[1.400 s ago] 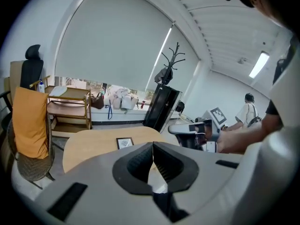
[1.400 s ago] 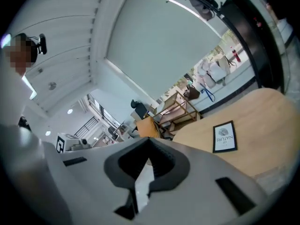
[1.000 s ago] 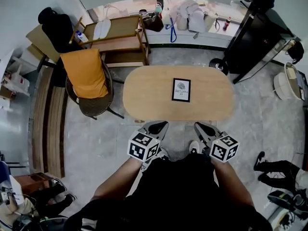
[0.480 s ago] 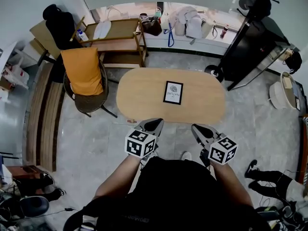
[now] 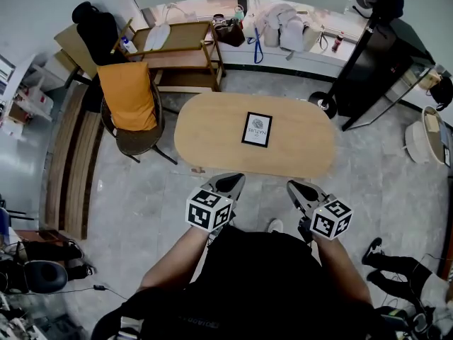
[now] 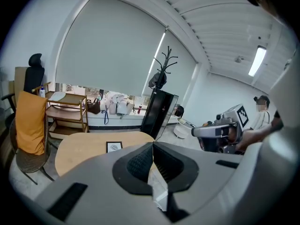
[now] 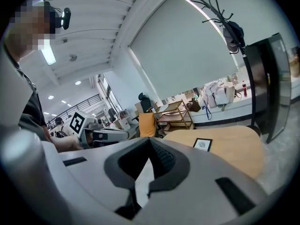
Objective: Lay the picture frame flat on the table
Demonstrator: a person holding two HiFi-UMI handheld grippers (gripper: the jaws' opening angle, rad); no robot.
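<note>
A black picture frame [image 5: 256, 129] with a white print lies flat near the middle of the oval wooden table [image 5: 212, 144]. It also shows as the small frame [image 6: 114, 147] and the frame [image 7: 203, 144] in the two gripper views. My left gripper [image 5: 231, 183] and right gripper [image 5: 295, 188] hover off the table's near edge, over the floor, well short of the frame. Both are shut with nothing between the jaws. The left gripper's tips [image 6: 153, 146] and the right gripper's tips [image 7: 149, 141] meet.
A chair with an orange cover [image 5: 129, 96] stands at the table's left end. A wooden shelf cart [image 5: 177, 52] sits behind it. A tall black cabinet [image 5: 371, 62] and a coat stand base [image 5: 323, 102] are at the right. Another person's legs [image 5: 407, 271] show at lower right.
The view has shifted a little as the person moved; the table and frame sit slightly further off than a second ago. Both grippers stay shut and level in front of the body.
</note>
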